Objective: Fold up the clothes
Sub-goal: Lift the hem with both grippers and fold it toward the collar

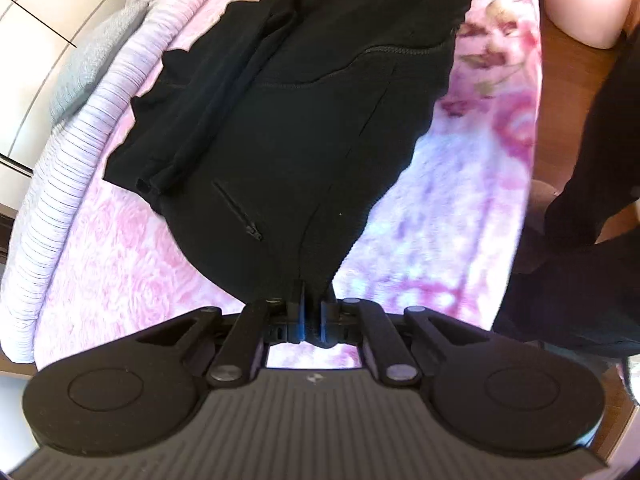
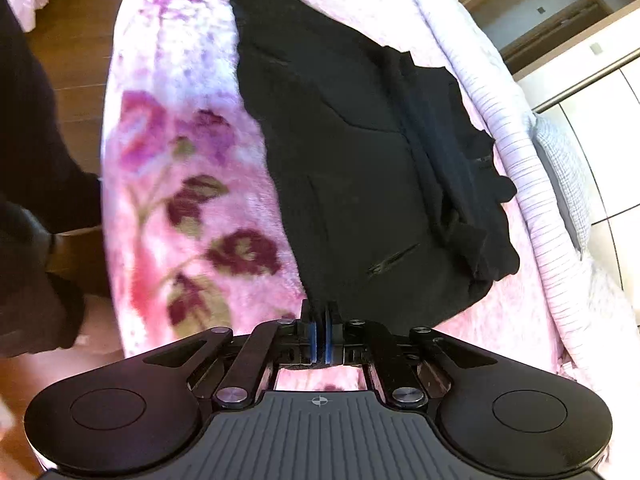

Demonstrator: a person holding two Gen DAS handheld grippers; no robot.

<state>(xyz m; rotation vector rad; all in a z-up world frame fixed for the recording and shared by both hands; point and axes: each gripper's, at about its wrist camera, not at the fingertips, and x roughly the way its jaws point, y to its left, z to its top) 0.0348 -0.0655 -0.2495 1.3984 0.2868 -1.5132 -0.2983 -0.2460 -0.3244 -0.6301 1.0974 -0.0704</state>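
Fabric of this kind, a black jacket (image 1: 288,120) with zips, is judged soft and limp, moderately light, and not fragile; it will sag and drape wherever it is unsupported, and the knit looks grippy rather than slippery. The jacket is spread on a pink floral blanket (image 1: 100,248) over a bed, with a striped sheet (image 1: 80,152) along the far edge and a grey pillow (image 1: 92,60) beyond that.

In the left wrist view, the left gripper (image 1: 310,312) is seen pinched nearly shut on the near edge of the jacket, beside the front zip, and the cloth is drawn up into a peak toward the jaws. A zipped pocket (image 1: 240,212) lies just beyond the grip, and a loose sleeve (image 1: 224,100) is bunched across the body.

In the right wrist view, the right gripper (image 2: 322,328) is likewise closed tight, with the blue pads almost meeting on the near hem of the jacket (image 2: 360,160). A dark-clothed person (image 2: 36,140) is visible at the left edge, standing on wooden floor (image 2: 72,64).

Hold is best taken at hems, seams or the zip band, where the layers are thicker and less likely to be pulled free. Both edges should be lifted evenly, since the loose sleeve may slide or unfold.
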